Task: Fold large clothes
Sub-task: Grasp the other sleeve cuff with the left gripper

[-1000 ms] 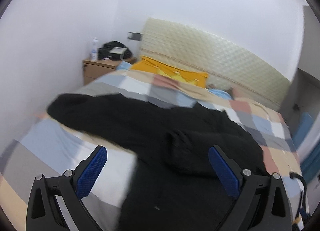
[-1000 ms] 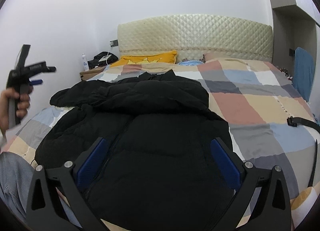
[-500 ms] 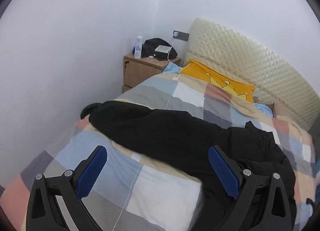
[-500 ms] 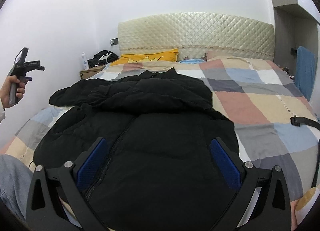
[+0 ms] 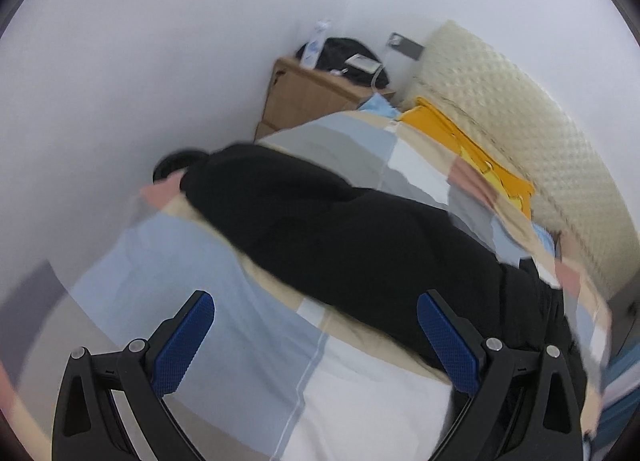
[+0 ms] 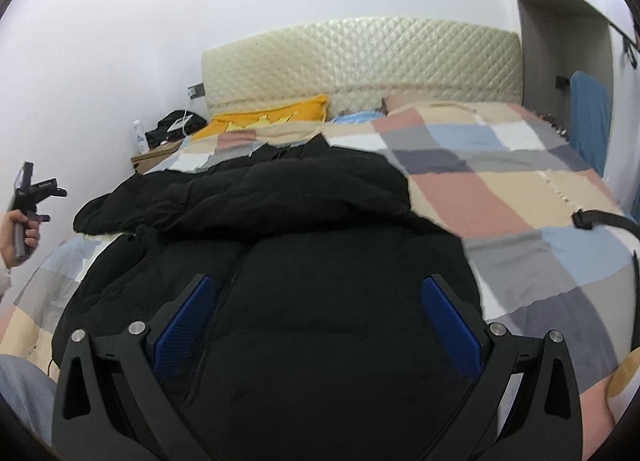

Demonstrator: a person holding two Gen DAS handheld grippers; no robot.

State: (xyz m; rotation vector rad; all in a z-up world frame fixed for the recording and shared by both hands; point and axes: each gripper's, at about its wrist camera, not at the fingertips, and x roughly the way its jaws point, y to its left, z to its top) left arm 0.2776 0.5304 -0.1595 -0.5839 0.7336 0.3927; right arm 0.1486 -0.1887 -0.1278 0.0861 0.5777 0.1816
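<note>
text: none legible | bottle [image 5: 316, 46] label: blurred, unreadable

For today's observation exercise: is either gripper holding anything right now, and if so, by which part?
Nothing is held. The left gripper is open above the bed, near the black jacket's sleeve. The right gripper is open over the jacket's body.
</note>
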